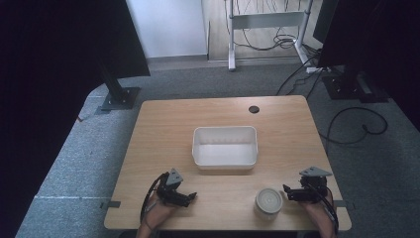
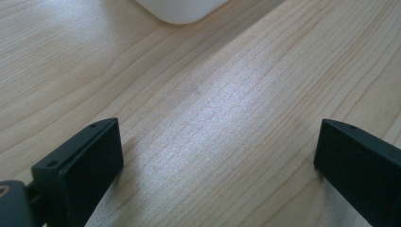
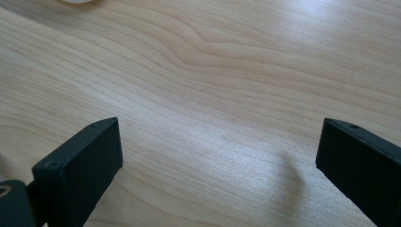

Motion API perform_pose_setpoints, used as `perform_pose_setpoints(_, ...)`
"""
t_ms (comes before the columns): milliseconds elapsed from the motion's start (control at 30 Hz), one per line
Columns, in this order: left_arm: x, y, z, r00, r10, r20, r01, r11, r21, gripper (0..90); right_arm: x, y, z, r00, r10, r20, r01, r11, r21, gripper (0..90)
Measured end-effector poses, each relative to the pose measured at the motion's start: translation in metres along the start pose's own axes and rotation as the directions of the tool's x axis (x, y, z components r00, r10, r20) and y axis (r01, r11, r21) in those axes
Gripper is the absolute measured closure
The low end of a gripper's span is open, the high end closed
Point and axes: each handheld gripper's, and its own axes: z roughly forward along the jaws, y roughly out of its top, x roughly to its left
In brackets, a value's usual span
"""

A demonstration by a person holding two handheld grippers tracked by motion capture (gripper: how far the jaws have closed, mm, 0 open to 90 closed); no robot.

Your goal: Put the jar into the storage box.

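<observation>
A white rectangular bin [image 1: 194, 148] stands empty in the middle of the wooden table [image 1: 163, 129]. A short white round jar with a lid [image 1: 268, 201] sits near the front edge, right of centre. My left gripper [image 1: 188, 197] rests low at the front left, pointing right, open with nothing between its fingers. My right gripper [image 1: 287, 191] lies just right of the jar, pointing at it, also open and apart from it. In the left gripper view the left gripper [image 2: 217, 142] is spread wide over bare wood, a bin corner [image 2: 182, 9] ahead. The right gripper [image 3: 220, 142] is spread wide over bare wood too.
A dark cable hole [image 1: 253, 109] sits near the table's far edge. Black stands [image 1: 119, 94] and loose cables [image 1: 356, 124] lie on the grey carpet around the table. A white desk frame [image 1: 267, 20] stands farther back.
</observation>
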Motion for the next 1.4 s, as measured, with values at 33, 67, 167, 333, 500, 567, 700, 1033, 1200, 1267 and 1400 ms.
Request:
perform_pose_setpoints(33, 0.000, 0.000, 0.000, 1.0000, 0.000, 0.000, 0.000, 1.0000, 0.000, 1.8, 0.001, 0.000, -0.001, 1.0000, -0.003, -0.003, 0.003, 1.000, 0.001, 1.0)
perform_pose_setpoints(67, 0.000, 0.000, 0.000, 1.0000, 0.000, 0.000, 0.000, 1.0000, 0.000, 1.8, 0.001, 0.001, -0.001, 0.9999, -0.010, -0.006, 0.010, 1.000, 0.001, 0.8)
perform_pose_setpoints(167, 0.000, 0.000, 0.000, 1.0000, 0.000, 0.000, 0.000, 1.0000, 0.000, 1.8, 0.003, 0.000, -0.004, 0.9999, -0.012, -0.008, 0.012, 1.000, -0.003, 0.6)
perform_pose_setpoints(333, 0.000, 0.000, 0.000, 1.0000, 0.000, 0.000, 0.000, 1.0000, 0.000, 1.8, 0.006, 0.000, -0.014, 0.9996, -0.012, -0.024, 0.011, 1.000, -0.028, 0.1)
perform_pose_setpoints(500, 0.000, 0.000, 0.000, 1.0000, 0.000, 0.000, 0.000, 1.0000, 0.000, 1.8, 0.008, 0.001, -0.022, 0.9987, -0.021, -0.046, 0.019, 0.999, -0.048, 0.1)
perform_pose_setpoints(567, 0.000, 0.000, 0.000, 1.0000, 0.000, 0.000, 0.000, 1.0000, 0.000, 1.8, 0.009, 0.000, -0.024, 0.9983, -0.022, -0.053, 0.020, 0.998, -0.052, 0.0)
perform_pose_setpoints(700, 0.000, 0.000, 0.000, 1.0000, 0.000, 0.000, 0.000, 1.0000, 0.000, 1.8, 0.011, -0.003, -0.028, 0.9978, -0.032, -0.058, 0.029, 0.998, -0.052, 0.1)
perform_pose_setpoints(1033, 0.000, 0.000, 0.000, 1.0000, 0.000, 0.000, 0.000, 1.0000, 0.000, 1.8, 0.018, -0.010, -0.043, 0.9954, -0.066, -0.070, 0.062, 0.997, -0.054, 0.6)
perform_pose_setpoints(1200, 0.000, 0.000, 0.000, 1.0000, 0.000, 0.000, 0.000, 1.0000, 0.000, 1.8, 0.022, -0.017, -0.046, 0.9939, -0.065, -0.089, 0.061, 0.997, -0.049, 0.6)
perform_pose_setpoints(1267, 0.000, 0.000, 0.000, 1.0000, 0.000, 0.000, 0.000, 1.0000, 0.000, 1.8, 0.023, -0.019, -0.048, 0.9931, -0.072, -0.092, 0.068, 0.996, -0.049, 0.6)
perform_pose_setpoints(1400, 0.000, 0.000, 0.000, 1.0000, 0.000, 0.000, 0.000, 1.0000, 0.000, 1.8, 0.024, -0.022, -0.051, 0.9926, -0.073, -0.097, 0.068, 0.996, -0.057, 0.6)
